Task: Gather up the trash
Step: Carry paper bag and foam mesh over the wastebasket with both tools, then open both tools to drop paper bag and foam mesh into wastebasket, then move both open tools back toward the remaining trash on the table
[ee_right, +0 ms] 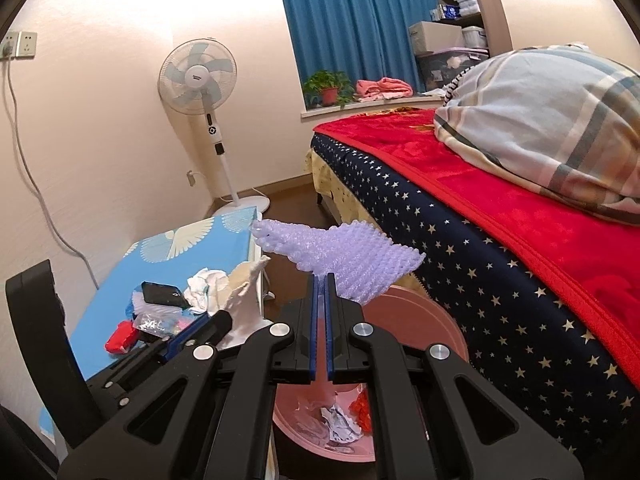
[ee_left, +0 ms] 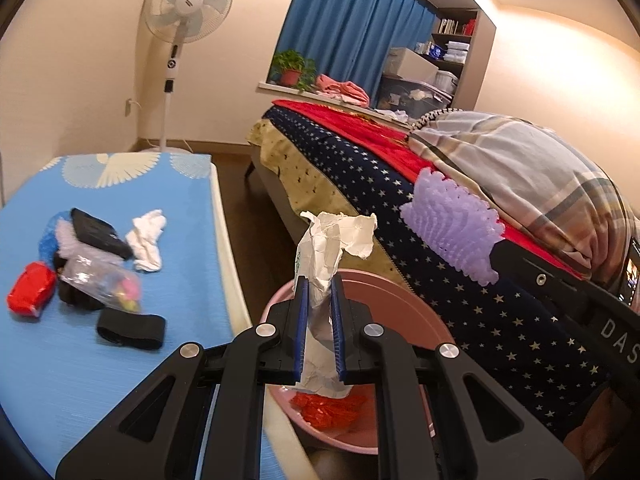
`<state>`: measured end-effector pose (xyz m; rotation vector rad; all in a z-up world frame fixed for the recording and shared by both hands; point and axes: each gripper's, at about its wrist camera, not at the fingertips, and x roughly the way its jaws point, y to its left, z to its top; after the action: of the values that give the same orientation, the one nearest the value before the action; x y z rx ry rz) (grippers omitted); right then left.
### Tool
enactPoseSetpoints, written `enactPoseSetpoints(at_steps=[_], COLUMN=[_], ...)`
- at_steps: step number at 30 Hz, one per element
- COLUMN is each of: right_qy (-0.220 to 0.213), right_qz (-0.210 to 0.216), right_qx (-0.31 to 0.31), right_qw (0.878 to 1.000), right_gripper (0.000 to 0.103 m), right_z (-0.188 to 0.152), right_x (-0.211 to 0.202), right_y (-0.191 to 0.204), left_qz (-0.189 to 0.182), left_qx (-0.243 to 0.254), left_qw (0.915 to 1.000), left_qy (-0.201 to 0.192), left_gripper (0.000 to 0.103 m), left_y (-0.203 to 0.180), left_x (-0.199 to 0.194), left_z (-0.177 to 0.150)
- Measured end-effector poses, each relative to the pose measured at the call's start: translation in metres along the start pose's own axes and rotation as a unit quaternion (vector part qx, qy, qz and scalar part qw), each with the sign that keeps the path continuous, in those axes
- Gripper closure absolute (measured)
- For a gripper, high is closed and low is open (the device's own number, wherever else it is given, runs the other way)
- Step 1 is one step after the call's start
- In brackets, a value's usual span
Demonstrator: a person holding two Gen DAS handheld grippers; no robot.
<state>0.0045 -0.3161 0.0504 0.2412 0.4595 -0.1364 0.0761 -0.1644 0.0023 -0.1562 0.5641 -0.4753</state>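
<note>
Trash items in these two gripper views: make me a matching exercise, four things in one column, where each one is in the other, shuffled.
Things:
1. crumpled paper
2. purple foam sheet
3. red wrapper
4. white tissue

Places:
A. inside the pink bin
B. lying on the blue table
C. pinched in the left gripper
D. pinched in the right gripper

Pairs: 1-C, 2-D, 3-A, 4-B

Crumpled white paper (ee_left: 334, 248), matt. Purple bubble sheet (ee_right: 340, 254), bumpy plastic. Pink bin (ee_right: 420, 320), smooth plastic. Left tool (ee_left: 320, 292) matt black plastic, metal rivets. Red blanket (ee_right: 500, 200), plush cloth.
</note>
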Motion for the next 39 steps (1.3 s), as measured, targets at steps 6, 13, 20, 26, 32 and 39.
enactPoseSetpoints(at_steps=[6,13,20,26,32,39], right_qy=[0.005,0.018,0.027,0.025,0.016,0.012], right_qz=[-0.012,-0.023,-0.031,-0.029,-0.013,-0.001], right_qx=[0.010,0.021,0.026,0.022,0.009,-0.006], right_qw=[1.000,0.999,0.999,0.999,1.000,1.000], right_gripper=[0.100,0.093,0.069,0.069,0.069,0.069], right_z=[-0.001,-0.002,-0.004,-0.005,-0.007,-0.011], right_x=[0.004,0.010,0.015,0.016,0.013,0.009], right_y=[-0.007,-0.014,-0.015,-0.010,0.000,0.012], left_qz=[-0.010,-0.024,-0.015,-0.006,0.005,0.019], left_qx=[0.002,-0.003,-0.008,-0.001,-0.003,-0.008], left_qw=[0.9999,0.9987,0.9983,0.9987,0.9991,0.9994], left_qy=[0.013,0.046,0.056,0.051,0.041,0.027], left_gripper=[0.092,0.081,0.064,0.064,0.064,0.064], left_y=[-0.006,-0.008,-0.003,0.004,0.015,0.026], left_x=[0.011,0.028,0.029,0.019,0.005,-0.010], left_z=[-0.004,-0.012,-0.018,-0.017,-0.013,-0.007])
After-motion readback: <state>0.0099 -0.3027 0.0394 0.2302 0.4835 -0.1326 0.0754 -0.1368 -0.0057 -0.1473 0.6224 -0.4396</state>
